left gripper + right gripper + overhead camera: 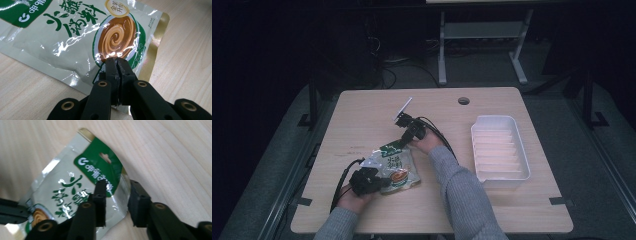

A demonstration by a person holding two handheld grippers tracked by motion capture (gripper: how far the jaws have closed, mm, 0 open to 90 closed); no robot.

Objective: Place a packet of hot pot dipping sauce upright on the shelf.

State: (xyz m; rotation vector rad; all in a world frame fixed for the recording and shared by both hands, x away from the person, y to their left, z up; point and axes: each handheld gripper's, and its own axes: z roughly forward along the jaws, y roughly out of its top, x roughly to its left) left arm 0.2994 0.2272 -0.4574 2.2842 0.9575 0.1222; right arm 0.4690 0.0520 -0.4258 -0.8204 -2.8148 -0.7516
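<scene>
On the near left part of the pale wooden table [362, 110], a glossy white-and-green foil food pouch with a brown swirl picture [394, 167] is lying flat, with both grippers working at it. The person's left hand, in a grey sleeve, is coming in from the bottom edge and resting low on the tabletop, aiming the left gripper [379, 182] toward the pouch's near edge. In the left gripper view its black jaws are pressed together, pinching the pouch [75, 37] at the lower edge, right beneath the brown swirl; the left gripper [117, 65] is lying nearly level with the table.

The right forearm is reaching forward across the middle of the table, the hand bending back toward the person so that the right gripper [404, 141] is pointing at the pouch's far, green-topped end. In the right gripper view, the right gripper [116, 192] is standing partly spread, straddling the side edge of the pouch [72, 190] just below the green header; whether the pads are touching the foil cannot be told.

A white ribbed plastic tray [499, 147] is sitting well apart on the right.
</scene>
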